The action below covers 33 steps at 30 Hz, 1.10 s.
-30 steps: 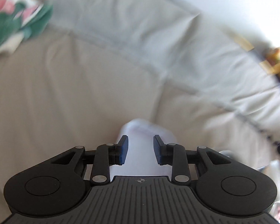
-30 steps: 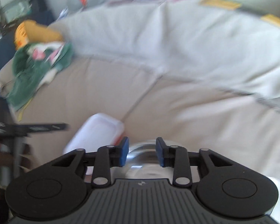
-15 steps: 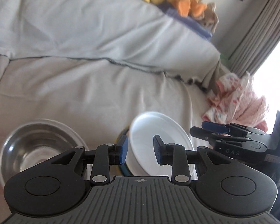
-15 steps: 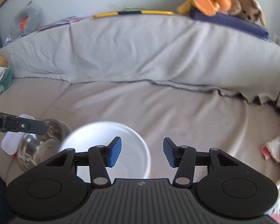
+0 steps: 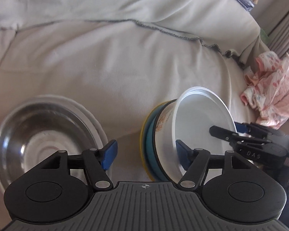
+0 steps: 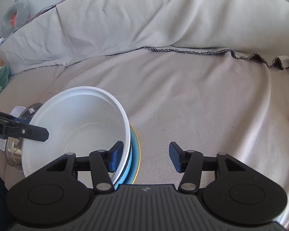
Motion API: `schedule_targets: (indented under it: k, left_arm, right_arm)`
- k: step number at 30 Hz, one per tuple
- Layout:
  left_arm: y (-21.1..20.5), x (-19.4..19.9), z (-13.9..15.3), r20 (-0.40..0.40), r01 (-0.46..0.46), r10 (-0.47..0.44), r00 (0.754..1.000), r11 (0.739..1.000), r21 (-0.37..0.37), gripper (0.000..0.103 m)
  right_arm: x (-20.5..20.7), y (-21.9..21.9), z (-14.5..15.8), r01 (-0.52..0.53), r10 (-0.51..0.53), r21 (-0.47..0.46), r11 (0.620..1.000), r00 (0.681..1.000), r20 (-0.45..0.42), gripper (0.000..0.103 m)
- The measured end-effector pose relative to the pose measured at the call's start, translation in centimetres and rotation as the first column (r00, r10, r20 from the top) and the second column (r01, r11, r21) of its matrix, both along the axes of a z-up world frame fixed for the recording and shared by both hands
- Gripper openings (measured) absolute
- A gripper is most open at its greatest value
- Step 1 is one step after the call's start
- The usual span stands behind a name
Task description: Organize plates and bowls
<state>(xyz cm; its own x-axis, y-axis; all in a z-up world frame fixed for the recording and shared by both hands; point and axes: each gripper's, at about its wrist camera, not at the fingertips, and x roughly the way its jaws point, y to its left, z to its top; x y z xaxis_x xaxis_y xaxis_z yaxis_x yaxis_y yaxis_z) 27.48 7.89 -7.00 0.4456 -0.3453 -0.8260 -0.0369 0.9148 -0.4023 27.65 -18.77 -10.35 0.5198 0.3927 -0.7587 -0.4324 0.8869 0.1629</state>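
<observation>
Since half a second ago we see the left gripper (image 5: 145, 151) go from a narrow gap to wide; its jaws have just been opening, nothing between them but sofa cover (image 5: 125, 67). Its right pad sits in front of the white bowl (image 5: 200, 127); contact we cannot tell. Right gripper (image 6: 144, 158) has opened only slightly further, mid width, empty; its left pad is at the bowl's rim, contact also unclear. Both grippers pitch down toward the sofa seat. White bowl sits tilted on a blue plate (image 6: 133, 154) with a yellow rim. Steel bowl (image 5: 42, 132) lies left of it, apart. Pink cloth (image 5: 269, 88) at right.
</observation>
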Motion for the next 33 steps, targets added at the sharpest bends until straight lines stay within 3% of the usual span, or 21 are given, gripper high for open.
schedule_targets:
  k: [3,7,11,17,24,33]
  left_arm:
    - [0.0,0.5,-1.0,-0.032,-0.006,0.004,0.999,0.998,-0.057,0.064]
    - [-0.2,0.9,-2.3,-0.068,-0.007,-0.004,0.998,0.985,-0.170,0.066]
    - [-0.6,1.2,-3.1,-0.072,0.010,-0.023,0.997,0.985,-0.173,0.066]
    - [0.1,0.7,-2.5,-0.073,0.022,-0.036,0.997,0.982,-0.189,0.067]
    - [0.4,0.0,-0.6,-0.050,0.045,-0.054,0.997,0.984,-0.171,0.080]
    - [-0.5,-0.4,0.8,-0.030,0.066,-0.068,0.997,0.997,-0.047,0.071]
  right_arm:
    - [0.9,0.0,-1.1,-0.006,0.011,0.053,0.999,0.995,-0.100,0.051]
    - [2.0,-0.2,-3.5,0.005,0.047,0.181,0.983,0.958,-0.282,0.051]
    - [2.2,-0.1,-5.1,0.023,0.089,0.282,0.959,0.922,-0.377,0.050]
    - [1.3,0.9,-4.8,0.022,0.070,0.248,0.969,0.932,-0.355,0.053]
    - [0.6,2.4,-4.4,-0.037,0.139,0.271,0.962,0.920,-0.366,0.055]
    - [1.2,1.8,-5.1,-0.020,0.127,0.277,0.961,0.919,-0.373,0.049]
